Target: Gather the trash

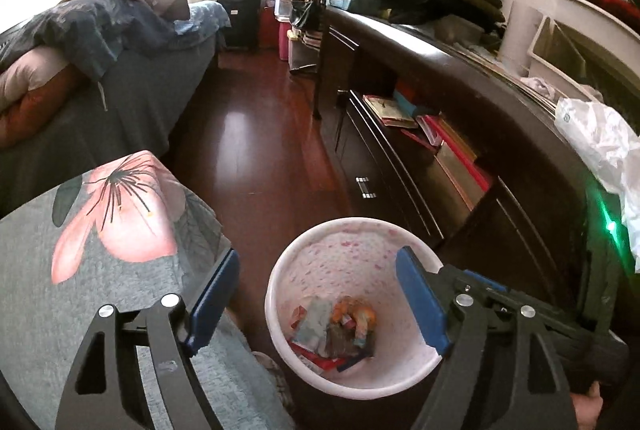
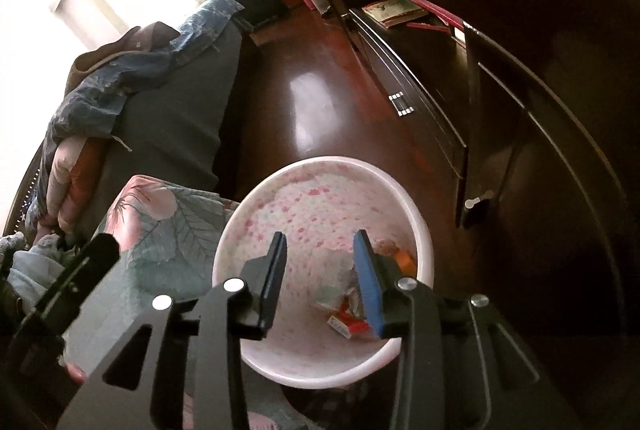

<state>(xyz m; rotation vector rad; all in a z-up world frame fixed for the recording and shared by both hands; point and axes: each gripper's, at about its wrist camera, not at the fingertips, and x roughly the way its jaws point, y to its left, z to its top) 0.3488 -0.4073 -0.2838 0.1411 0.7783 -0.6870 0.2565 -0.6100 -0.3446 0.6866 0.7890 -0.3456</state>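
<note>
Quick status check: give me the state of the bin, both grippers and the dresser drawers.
Trash bin: upright on floor, wrappers in the bottom.
Left gripper: open, empty, over the bin.
Right gripper: open, nothing between the fingers, over the bin.
Dresser drawers: shut.

Flowered grey blanket (image 1: pixel 120 230), dark dresser (image 1: pixel 420 78) with books (image 1: pixel 432 134), black suitcase (image 1: pixel 239 14).

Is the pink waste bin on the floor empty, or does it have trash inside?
Not empty: the waste bin holds wrappers covering only its bottom.
</note>
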